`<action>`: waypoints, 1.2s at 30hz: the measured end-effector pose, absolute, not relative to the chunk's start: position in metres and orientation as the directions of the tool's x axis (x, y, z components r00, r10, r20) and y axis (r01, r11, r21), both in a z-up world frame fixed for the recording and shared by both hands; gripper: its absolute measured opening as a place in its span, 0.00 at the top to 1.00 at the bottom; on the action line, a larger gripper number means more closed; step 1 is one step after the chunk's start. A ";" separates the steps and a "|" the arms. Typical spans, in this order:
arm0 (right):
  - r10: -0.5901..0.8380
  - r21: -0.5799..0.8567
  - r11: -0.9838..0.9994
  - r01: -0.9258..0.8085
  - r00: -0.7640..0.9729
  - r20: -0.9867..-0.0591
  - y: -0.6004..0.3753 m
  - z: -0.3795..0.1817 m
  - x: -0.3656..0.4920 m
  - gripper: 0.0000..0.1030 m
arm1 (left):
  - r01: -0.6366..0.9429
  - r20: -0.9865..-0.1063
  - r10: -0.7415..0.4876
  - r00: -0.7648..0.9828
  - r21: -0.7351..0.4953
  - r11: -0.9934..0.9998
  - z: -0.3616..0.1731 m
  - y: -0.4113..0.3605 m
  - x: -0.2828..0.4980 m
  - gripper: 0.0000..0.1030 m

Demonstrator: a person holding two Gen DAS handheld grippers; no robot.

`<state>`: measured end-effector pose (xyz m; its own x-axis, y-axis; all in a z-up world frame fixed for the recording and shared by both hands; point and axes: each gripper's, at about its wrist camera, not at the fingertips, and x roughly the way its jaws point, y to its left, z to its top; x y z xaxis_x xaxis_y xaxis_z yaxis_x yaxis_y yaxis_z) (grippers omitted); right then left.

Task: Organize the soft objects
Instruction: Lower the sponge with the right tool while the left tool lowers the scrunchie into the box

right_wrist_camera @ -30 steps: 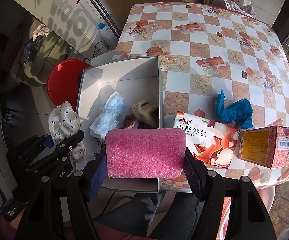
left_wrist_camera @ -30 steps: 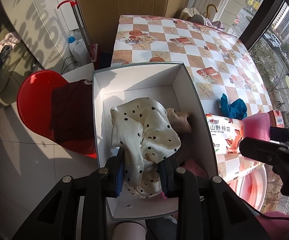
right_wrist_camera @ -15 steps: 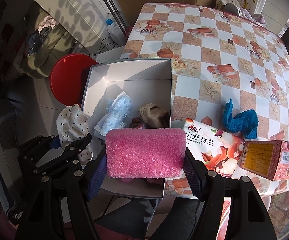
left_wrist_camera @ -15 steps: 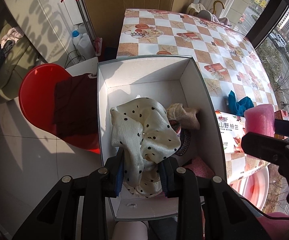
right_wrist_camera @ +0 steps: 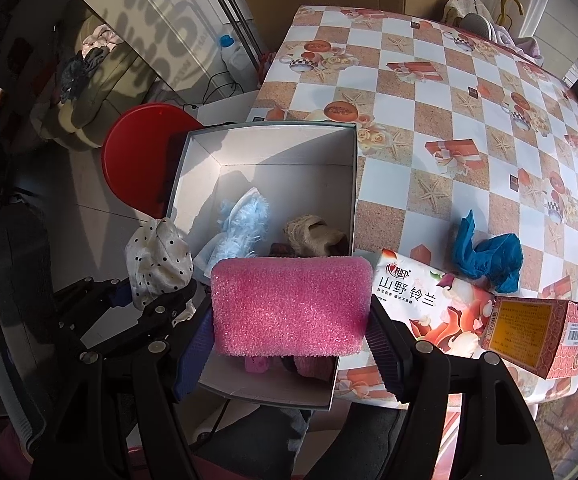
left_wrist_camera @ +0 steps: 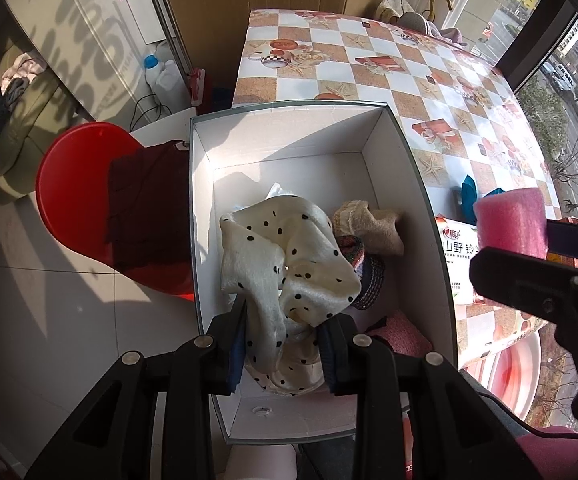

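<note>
Our left tongs (left_wrist_camera: 281,344) squeeze a spotty cloth (left_wrist_camera: 285,264) over the white box (left_wrist_camera: 417,184) of socks; our right tongs (right_wrist_camera: 289,332) pinch a pink sponge (right_wrist_camera: 289,304).

red stool (left_wrist_camera: 85,184), tissue pack (right_wrist_camera: 433,308), patterned carton (right_wrist_camera: 541,332)

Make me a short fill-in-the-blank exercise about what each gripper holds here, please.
1. The left gripper is shut on a cream cloth with black ____.
2. The right gripper grips a foam block coloured ____.
3. The crumpled blue cloth lies on the ____, outside the white box.

Missing words: dots; pink; table
</note>
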<state>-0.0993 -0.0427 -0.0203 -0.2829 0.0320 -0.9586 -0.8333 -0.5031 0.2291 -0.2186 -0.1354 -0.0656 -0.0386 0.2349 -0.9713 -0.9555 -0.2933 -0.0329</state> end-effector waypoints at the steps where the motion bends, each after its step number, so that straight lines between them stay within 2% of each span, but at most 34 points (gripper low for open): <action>1: 0.032 0.229 -0.503 -0.833 -0.282 -0.959 -0.041 -0.021 -0.101 0.31 | -0.956 -0.972 0.233 -0.040 -0.030 -0.292 -0.066 -0.134 -0.219 0.68; 20: -0.002 0.228 -0.514 -0.827 -0.265 -0.964 -0.019 -0.035 -0.127 0.31 | -0.941 -0.984 0.179 -0.024 -0.038 -0.336 -0.086 -0.121 -0.231 0.66; 36: -0.003 0.224 -0.512 -0.829 -0.260 -0.966 -0.016 -0.037 -0.128 0.31 | -0.943 -0.983 0.181 -0.029 -0.033 -0.331 -0.087 -0.121 -0.229 0.66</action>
